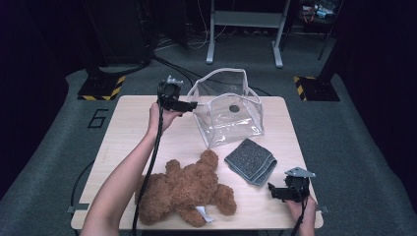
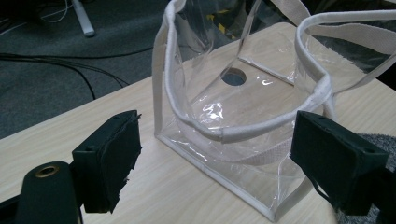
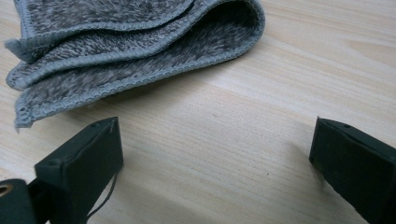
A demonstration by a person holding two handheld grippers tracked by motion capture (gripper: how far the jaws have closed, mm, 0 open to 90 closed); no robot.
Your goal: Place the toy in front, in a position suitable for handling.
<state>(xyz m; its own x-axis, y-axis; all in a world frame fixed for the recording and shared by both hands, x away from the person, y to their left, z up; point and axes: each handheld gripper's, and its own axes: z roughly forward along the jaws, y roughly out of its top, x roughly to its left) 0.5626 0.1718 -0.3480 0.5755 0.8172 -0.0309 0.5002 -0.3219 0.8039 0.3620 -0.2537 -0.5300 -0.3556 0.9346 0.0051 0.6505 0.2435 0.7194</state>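
Both grippers gape, the left gripper (image 2: pixel 217 158) at the glossy clear bag (image 2: pixel 243 116) (white-trimmed), the right gripper (image 3: pixel 212 172) near the nubbly folded cloth (image 3: pixel 126 51).

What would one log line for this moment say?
left hand-held gripper: open, at clear bag | right hand-held gripper: open, near grey cloth | teddy bear: lying on table

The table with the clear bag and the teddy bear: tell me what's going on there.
A person works a gripper in each hand. The left gripper, jaws open, is up against the near corner of the clear bag, whose white-trimmed rim lies between the jaws, not yet clamped. The right gripper, also open, hovers over bare table just short of the folded grey cloth. The brown teddy bear lies untouched at the table's front.
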